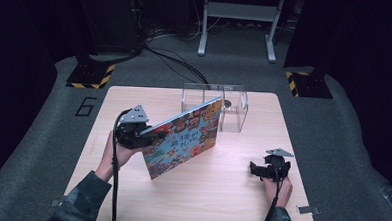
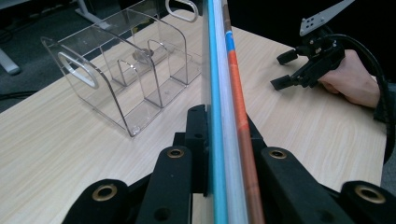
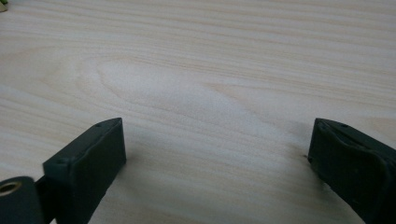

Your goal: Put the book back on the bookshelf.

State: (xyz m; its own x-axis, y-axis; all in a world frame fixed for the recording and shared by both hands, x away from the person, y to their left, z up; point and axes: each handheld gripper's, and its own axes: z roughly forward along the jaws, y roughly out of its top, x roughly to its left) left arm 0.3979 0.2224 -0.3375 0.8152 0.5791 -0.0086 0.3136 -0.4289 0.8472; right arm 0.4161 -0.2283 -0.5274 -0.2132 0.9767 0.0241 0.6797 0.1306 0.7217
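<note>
So, from the high view: the left gripper (image 1: 145, 134) has its jaws pinching the near-left edge of a thin, colourful illustrated picture book (image 1: 185, 136), held tilted on the pale wooden table (image 1: 230, 192), its lower corner down near the tabletop and its upper corner reaching up against the front of a clear acrylic compartment organiser (image 1: 232, 107) at the table's far middle. The person's left hand (image 1: 113, 154) wraps the gripper's handle. Over on the right, well apart from the book, the right gripper (image 1: 255, 169) sits low near the table with the right hand (image 1: 278, 188) behind it.

Left gripper view now: both black jaws pressed onto the book (image 2: 224, 112), seen edge-on as blue, white and orange stripes running up the frame. The organiser (image 2: 126, 74) stands to the left with oval handle cutouts and inner dividers. The right gripper (image 2: 292, 70) lies farther off, jaws parted.

Right gripper view: two black jaws spread wide, with bare wood grain (image 3: 196, 93) between them
</note>
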